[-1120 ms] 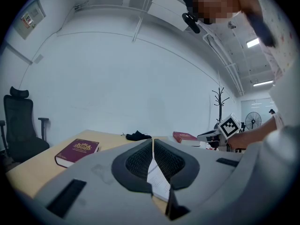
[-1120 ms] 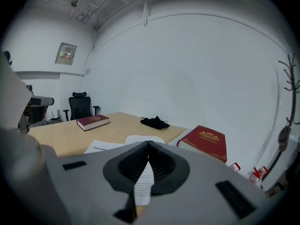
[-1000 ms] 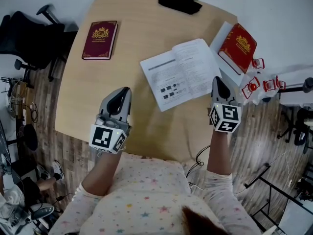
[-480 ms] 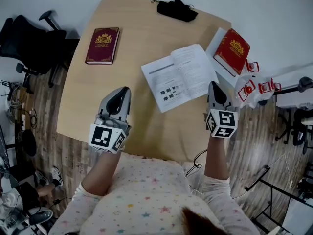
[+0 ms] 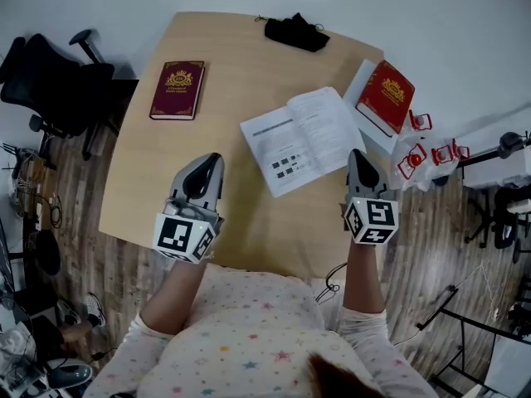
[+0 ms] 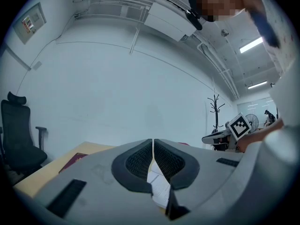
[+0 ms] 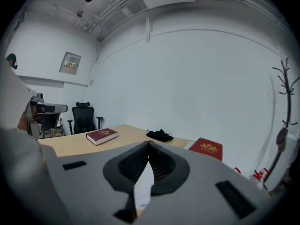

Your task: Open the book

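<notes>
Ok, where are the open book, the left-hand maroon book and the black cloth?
open book [image 5: 303, 139], head view, at its centre fold.
maroon book [image 5: 177, 89], head view, middle of its cover.
black cloth [image 5: 295, 32], head view, middle of the bundle.

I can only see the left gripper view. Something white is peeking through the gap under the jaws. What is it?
Observer: That's the open book. The head view shows it lying flat in the middle of the table, pages up.
Operator: Is my gripper touching it?
Observer: No. The left gripper is off to the book's left, over bare wood, with a clear gap between them.
Operator: I see one dark red book. Are there any more?
Observer: Yes, a brighter red book lies closed at the table's far right corner.
</notes>
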Motion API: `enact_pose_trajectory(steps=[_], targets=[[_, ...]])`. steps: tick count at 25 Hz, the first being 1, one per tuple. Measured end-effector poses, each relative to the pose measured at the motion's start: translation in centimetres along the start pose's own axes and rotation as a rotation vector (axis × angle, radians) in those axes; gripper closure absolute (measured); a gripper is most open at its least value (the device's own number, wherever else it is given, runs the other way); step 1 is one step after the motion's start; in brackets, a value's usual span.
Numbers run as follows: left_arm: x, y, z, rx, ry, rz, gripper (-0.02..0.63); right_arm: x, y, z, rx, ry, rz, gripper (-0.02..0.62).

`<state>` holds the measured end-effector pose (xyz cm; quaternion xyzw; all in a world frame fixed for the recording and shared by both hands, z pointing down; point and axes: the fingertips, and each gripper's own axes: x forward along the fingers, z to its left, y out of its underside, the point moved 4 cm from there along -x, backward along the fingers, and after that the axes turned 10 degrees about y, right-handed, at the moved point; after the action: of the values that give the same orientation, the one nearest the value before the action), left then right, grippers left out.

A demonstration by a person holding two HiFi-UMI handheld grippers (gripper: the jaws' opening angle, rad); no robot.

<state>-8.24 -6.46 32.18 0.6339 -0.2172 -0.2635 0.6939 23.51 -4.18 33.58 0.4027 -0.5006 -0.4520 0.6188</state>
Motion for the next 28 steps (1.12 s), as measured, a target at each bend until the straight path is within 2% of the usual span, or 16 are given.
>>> enact_pose_trajectory(steps=[17, 28], targets=[[-0.3, -3.0, -1.0, 0.025, 0.030, -0.038, 0.584, -3.9, -4.5, 2.8, 0.094, -0.048, -0.118, 0.595], [-0.5, -4.6, 0.1, 0.047, 0.014, -0.065, 0.584, -5.6, -7.1, 4.0, 0.070, -0.072, -0.167, 0.595]])
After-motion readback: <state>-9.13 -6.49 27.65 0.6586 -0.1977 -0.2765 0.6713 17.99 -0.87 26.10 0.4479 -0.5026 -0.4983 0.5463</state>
